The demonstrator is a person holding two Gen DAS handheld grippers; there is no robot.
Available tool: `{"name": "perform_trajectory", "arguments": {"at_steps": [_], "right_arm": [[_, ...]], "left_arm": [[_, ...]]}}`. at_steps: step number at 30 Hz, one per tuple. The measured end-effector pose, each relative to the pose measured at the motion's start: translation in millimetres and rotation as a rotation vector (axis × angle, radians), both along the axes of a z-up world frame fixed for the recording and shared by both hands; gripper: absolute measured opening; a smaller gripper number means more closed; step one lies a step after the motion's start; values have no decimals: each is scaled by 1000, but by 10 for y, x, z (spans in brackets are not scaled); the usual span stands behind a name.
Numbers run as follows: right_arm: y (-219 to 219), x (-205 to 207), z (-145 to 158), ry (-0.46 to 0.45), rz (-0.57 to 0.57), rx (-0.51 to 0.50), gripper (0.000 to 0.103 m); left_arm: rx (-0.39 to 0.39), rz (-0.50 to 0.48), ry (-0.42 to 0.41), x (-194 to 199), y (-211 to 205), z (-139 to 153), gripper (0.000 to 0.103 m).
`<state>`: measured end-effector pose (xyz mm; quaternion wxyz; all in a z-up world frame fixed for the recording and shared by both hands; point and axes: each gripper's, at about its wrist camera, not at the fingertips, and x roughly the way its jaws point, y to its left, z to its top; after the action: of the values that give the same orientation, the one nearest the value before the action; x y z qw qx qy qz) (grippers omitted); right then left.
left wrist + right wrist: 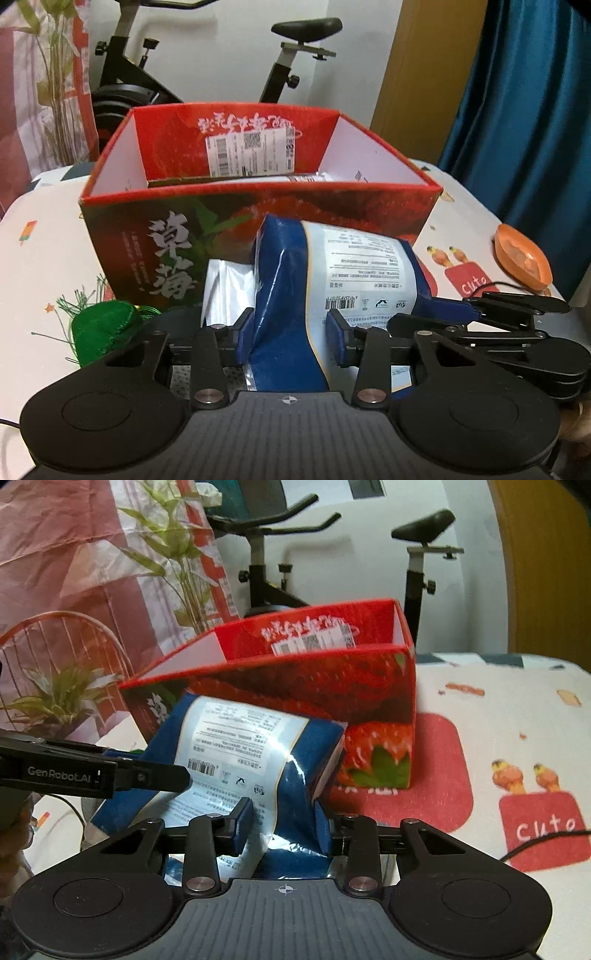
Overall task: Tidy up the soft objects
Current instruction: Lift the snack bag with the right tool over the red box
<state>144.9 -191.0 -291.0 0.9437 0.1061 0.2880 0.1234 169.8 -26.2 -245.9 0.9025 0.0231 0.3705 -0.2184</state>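
Note:
A soft blue and white plastic pack (332, 266) with a barcode label is held in front of the open red strawberry box (258, 206). My left gripper (291, 332) is shut on the pack's left part. My right gripper (282, 823) is shut on the same pack (251, 738) at its right part. The box (369, 686) stands just behind the pack. Inside it a white-labelled item (306, 178) lies low against the far wall. A green fabric pouch (101, 325) with tassels lies on the table left of my left gripper.
An orange dish (522, 256) sits at the table's right edge. The tablecloth (498, 720) is white with red patches. An exercise bike (207, 74) stands behind the table, a blue curtain (524, 110) at right, plants and a wire basket (66, 657) at left.

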Motion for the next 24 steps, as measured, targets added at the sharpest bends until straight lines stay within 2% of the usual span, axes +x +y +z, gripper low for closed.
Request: {"name": "perform_trajectory", "arguments": {"at_steps": [15, 24], "right_arm": [[111, -89, 483, -108, 21, -44, 32], [183, 40, 870, -166, 39, -77, 32]], "left_arm": [[-47, 23, -86, -130, 81, 343, 43], [-92, 29, -143, -72, 144, 659, 43]]}}
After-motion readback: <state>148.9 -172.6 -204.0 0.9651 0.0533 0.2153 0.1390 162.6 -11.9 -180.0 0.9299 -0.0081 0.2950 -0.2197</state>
